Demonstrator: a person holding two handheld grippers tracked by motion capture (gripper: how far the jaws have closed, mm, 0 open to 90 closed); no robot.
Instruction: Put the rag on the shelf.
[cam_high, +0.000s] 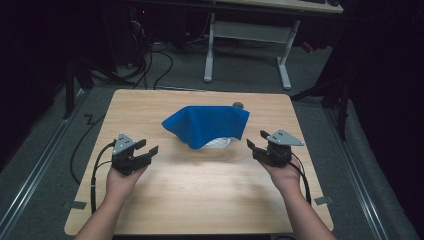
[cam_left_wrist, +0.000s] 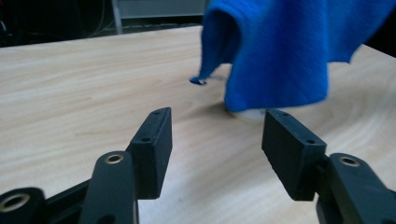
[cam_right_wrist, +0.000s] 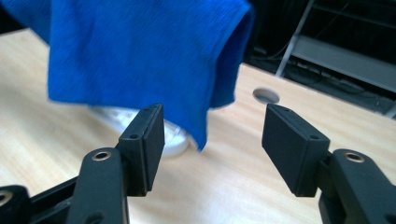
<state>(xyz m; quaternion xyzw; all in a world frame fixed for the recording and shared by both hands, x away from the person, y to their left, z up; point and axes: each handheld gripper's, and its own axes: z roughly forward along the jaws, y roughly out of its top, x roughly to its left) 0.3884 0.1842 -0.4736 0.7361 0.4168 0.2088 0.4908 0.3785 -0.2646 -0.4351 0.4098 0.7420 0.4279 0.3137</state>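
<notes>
Blue cloth (cam_high: 206, 125) lies draped over a white dish (cam_high: 220, 142) near the middle of the surface (cam_high: 200, 195), tented up so that its hem hangs loose on the near side and a sliver of white rim peeks out below. I have the left gripper (cam_high: 145, 150) off to the left of it and the right gripper (cam_high: 256, 140) off to the right, both low over the wood and both clear of the fabric. Each pair of jaws stands wide apart with nothing between them.

I read the step in hand as taking the cloth off or straightening it, one gripper to each side. To do that well I would aim for cloth alone: in the left gripper view the dangling corner (cam_left_wrist: 198, 80) by the wood is the easy target, and in the right gripper view the hanging edge (cam_right_wrist: 198, 126) just ahead of the jaws is the one to take. I would bring each jaw in level, keep it off the dish, and pinch a good fold rather than the very tip, which could slip. Then both sides should rise together, evenly, so the dish is not dragged or tipped. A small round hole (cam_high: 238, 105) sits behind the cloth; it plays no part.
</notes>
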